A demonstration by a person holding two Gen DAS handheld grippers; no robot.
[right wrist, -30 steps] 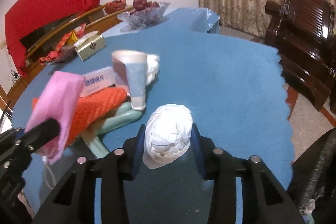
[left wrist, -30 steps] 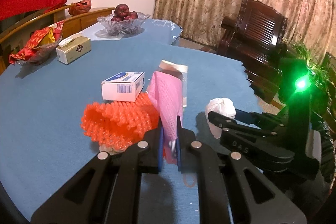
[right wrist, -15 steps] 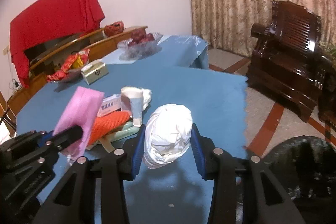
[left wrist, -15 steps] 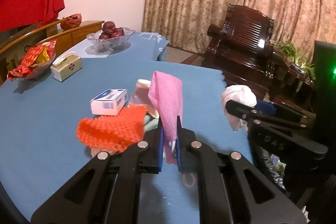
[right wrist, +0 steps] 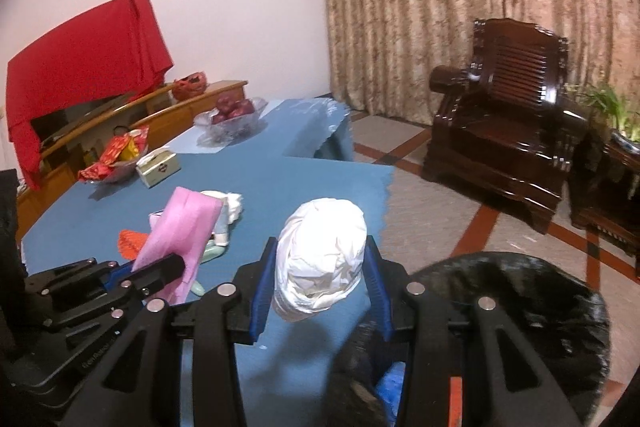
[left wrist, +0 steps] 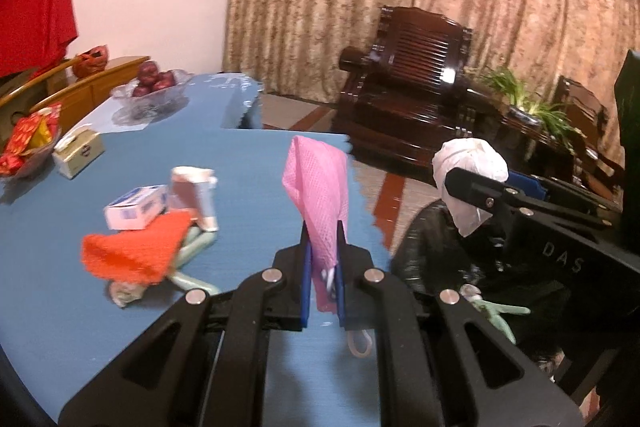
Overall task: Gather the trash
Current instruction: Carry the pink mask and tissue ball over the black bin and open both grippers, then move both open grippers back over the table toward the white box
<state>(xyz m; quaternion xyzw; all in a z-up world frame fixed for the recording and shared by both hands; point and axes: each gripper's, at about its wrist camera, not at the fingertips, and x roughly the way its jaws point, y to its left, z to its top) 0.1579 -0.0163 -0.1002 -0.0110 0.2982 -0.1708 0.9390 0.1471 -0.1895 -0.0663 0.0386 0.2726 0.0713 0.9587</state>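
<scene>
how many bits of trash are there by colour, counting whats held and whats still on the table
pink: 1, the mesh cloth in the left tool
white: 2, the paper wad in the right tool, and another wad on the table
orange: 1, the mesh
white and blue: 1, the small box
pale green: 1, the plastic piece
paper cup: 1
total: 7

Pink mesh cloth [left wrist: 318,195], crumpled white paper wad [right wrist: 320,259], glossy dark-wood armchair [right wrist: 508,131] (v. shiny), matt blue tablecloth [left wrist: 248,163].

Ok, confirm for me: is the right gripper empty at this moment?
No, the right gripper is clamped on a crumpled white paper wad, held between its blue pads above the black trash bag.
</scene>
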